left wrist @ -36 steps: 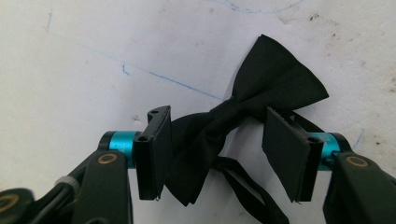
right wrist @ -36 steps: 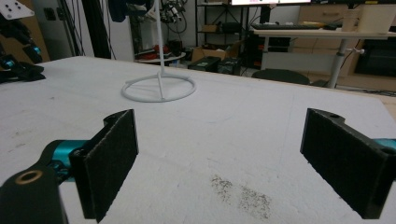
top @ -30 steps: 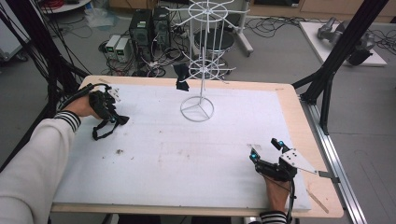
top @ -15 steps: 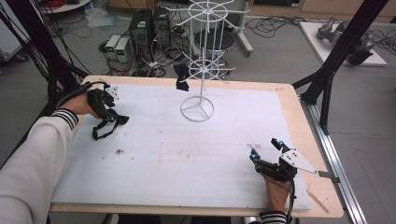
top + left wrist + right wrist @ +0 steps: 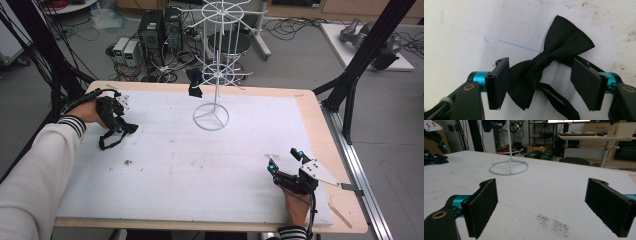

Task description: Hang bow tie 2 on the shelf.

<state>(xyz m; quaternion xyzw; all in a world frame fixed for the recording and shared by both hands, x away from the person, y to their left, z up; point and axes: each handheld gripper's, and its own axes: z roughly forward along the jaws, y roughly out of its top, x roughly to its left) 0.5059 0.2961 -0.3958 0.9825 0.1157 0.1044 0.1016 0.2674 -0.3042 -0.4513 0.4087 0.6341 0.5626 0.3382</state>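
A black bow tie point(image 5: 554, 52) with a thin strap lies flat on the white table cover point(image 5: 200, 165) at the left. My left gripper point(image 5: 541, 82) points down over it, one pad on each side of the knot. Its jaws have just been opening; the tie lies between them and the right pad stands apart from the cloth. In the high view the left gripper point(image 5: 117, 125) sits over the tie point(image 5: 114, 141). My right gripper point(image 5: 283, 159) rests open near the front right edge, with nothing between its pads point(image 5: 484, 205).
A white wire display stand point(image 5: 216, 75) rises from a ring base point(image 5: 211, 118) at the back middle. A second dark bow tie point(image 5: 194, 83) hangs on it. The table's wooden rim point(image 5: 320, 125) runs along the right. Cables and boxes lie on the floor behind.
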